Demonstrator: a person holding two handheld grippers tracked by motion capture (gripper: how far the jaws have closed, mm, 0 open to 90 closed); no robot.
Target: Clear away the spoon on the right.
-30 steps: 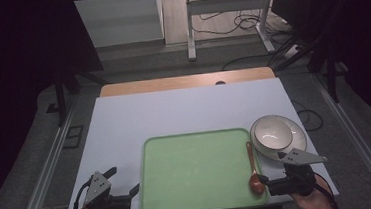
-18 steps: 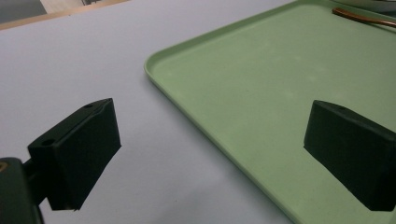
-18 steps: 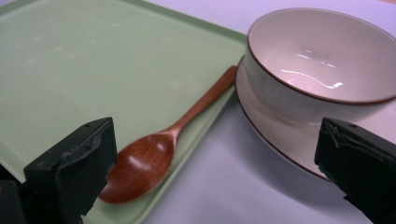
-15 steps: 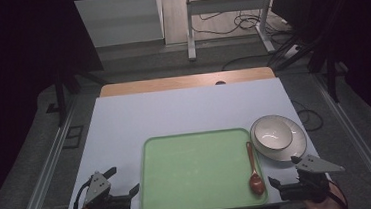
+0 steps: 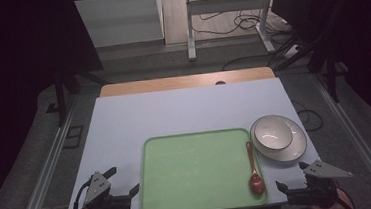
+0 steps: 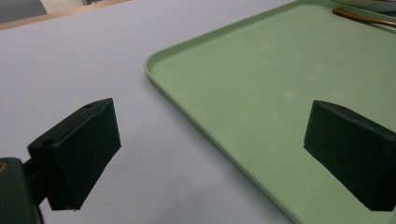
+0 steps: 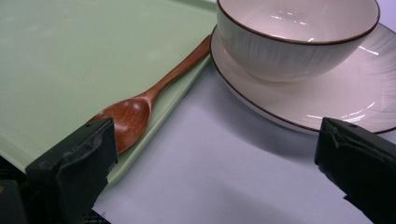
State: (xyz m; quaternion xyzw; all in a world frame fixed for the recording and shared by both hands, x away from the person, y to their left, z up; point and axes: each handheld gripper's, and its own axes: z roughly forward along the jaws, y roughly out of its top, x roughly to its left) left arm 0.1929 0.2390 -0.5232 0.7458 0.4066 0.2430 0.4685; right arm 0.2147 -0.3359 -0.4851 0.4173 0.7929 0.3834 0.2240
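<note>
The wooden spoon (image 5: 252,168) lay along the right edge of the green tray (image 5: 199,173), its bowl toward the person and its handle pointing to the white bowl (image 5: 273,131). In my judgement the placing of the spoon was done, and the work stood between two steps.

The right gripper (image 5: 293,192) hovered at the near right corner of the table, just beside the spoon's bowl but apart from it, with its jaws spread wide and nothing between them. The left gripper (image 5: 125,192) was also released and empty, near the tray's left rim.

The next move probably called for the white bowl or the plate (image 5: 293,148) under it — a wide, careful grasp on a thin rim.

The spoon was of smooth reddish wood with a slim handle (image 7: 180,67). The white bowl looked like glazed ceramic with fine ribs and a dark rim line — hard and slippery. The tray was matte plastic with rounded corners.
</note>
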